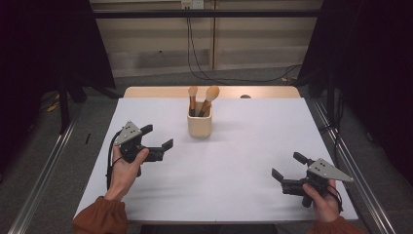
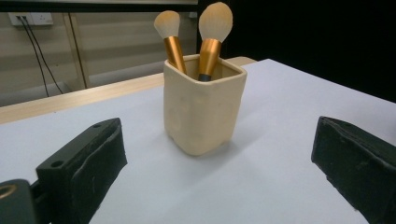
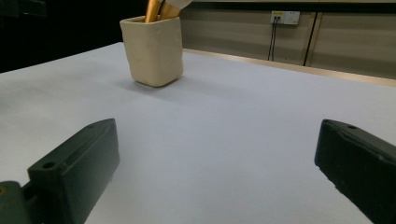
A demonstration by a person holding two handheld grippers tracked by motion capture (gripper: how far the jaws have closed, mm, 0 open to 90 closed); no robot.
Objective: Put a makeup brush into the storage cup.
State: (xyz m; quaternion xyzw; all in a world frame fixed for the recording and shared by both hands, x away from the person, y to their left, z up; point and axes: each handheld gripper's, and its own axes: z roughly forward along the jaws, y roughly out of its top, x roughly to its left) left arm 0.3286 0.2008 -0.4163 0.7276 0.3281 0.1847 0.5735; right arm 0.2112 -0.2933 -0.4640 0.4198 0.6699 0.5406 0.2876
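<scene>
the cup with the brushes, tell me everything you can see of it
The cup is a cream, matte holder, squarish with rounded corners and slightly uneven walls, ceramic by the look of it. It stands upright on the white table, toward the far edge near the middle. Two brushes with gold handles and pale bristle heads stand in it, heads up, leaning on its rim. Neither gripper touches it; the left gripper is nearer.
</scene>
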